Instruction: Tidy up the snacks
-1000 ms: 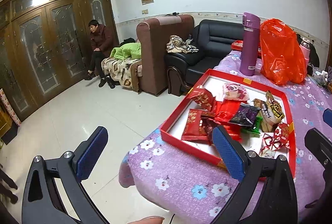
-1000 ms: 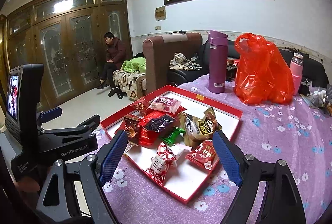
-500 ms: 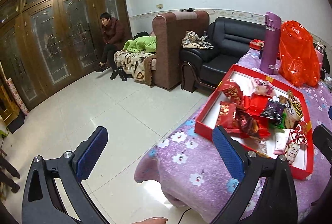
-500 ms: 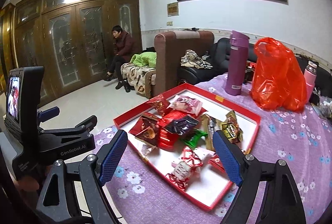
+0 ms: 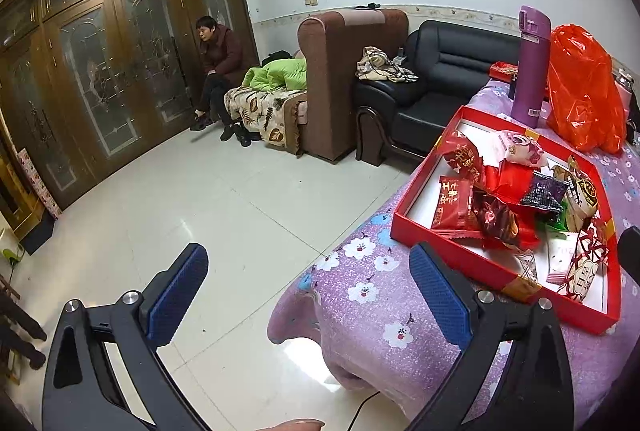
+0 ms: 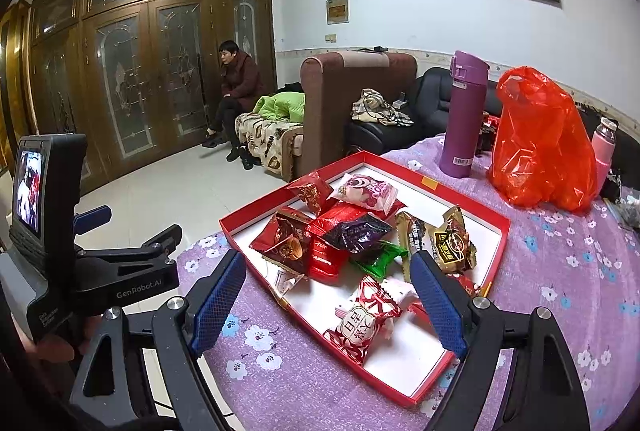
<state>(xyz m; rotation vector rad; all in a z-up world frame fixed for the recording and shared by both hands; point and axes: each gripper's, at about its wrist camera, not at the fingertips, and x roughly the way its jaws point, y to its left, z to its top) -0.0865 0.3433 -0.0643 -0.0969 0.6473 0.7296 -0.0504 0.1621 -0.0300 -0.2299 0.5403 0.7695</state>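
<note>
- Snacks heaped loose in red tray on counter, so still unsorted.
- L claw wide open, empty, off counter edge.
- R claw wide open, empty, over tray's near corner, prob. lining up pick.

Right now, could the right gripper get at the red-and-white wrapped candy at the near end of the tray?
Probably yes. The right gripper is open, empty and pointed at the red-and-white candy, which lies uncovered in the red tray; only the low rim lies between.

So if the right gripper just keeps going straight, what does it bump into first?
Probably the snack pile in the red tray: the red-and-white candy lies nearest between the right gripper's open fingers, though depth is unclear.
</note>
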